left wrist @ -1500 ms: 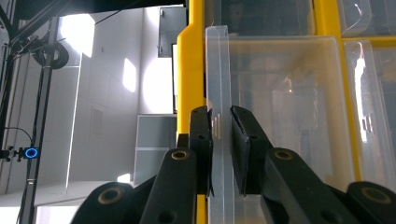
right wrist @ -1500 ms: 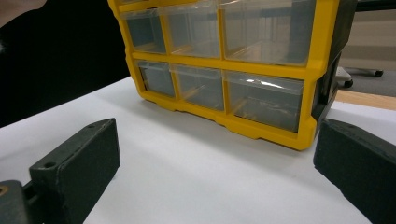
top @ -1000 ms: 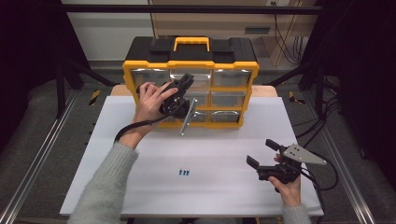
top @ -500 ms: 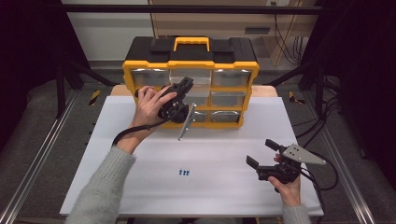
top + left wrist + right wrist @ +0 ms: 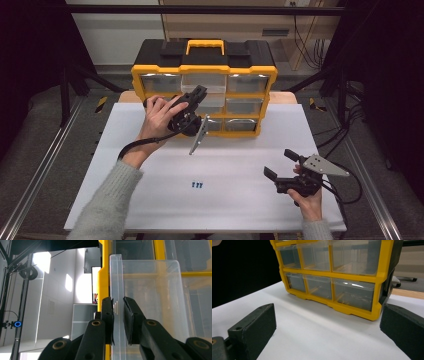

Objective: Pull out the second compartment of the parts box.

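Midway out of the yellow organizer [image 5: 150, 75] at the table's far side: clear plastic drawer [image 5: 150, 297], light, thin-walled, slippery, pinched at its front lip by left gripper [image 5: 118, 308]; right gripper [image 5: 281, 164] wide open, near right

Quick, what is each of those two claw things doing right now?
Left gripper: closed on the front wall of a clear plastic drawer of the yellow organizer.
Right gripper: open, holding nothing, over the white table.

White table [image 5: 150, 200] (wooden edge), grey floor [image 5: 40, 150]
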Demonstrator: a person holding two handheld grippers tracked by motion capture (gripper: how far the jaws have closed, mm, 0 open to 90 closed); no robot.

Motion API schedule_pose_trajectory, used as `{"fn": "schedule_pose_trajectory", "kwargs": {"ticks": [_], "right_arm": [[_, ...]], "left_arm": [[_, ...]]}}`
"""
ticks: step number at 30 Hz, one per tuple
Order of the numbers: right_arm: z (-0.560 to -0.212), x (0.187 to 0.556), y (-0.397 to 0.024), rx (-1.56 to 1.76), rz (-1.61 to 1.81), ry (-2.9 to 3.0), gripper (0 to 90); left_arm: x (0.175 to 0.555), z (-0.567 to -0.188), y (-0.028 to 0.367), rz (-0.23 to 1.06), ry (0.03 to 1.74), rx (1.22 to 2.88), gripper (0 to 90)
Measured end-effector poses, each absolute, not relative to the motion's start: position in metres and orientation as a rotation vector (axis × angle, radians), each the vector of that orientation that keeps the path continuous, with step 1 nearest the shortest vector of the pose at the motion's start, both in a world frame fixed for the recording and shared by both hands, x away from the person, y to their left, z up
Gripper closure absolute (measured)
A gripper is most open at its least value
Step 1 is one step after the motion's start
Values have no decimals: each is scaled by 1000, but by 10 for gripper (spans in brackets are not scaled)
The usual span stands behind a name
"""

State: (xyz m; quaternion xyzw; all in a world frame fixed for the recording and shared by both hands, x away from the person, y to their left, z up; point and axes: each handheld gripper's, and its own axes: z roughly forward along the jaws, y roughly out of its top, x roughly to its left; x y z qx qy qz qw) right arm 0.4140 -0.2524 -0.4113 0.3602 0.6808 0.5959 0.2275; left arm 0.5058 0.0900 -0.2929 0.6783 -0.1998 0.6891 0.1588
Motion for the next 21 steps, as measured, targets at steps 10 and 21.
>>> {"fn": "schedule_pose_trajectory", "kwargs": {"ticks": [10, 21], "right_arm": [[-412, 414, -253, 979, 1638, 1877, 11], [-411, 413, -251, 1011, 1640, 1876, 11]], "left_arm": [[497, -291, 91, 1985, -585, 1952, 784], [486, -291, 93, 1969, -588, 1944, 784]]}}
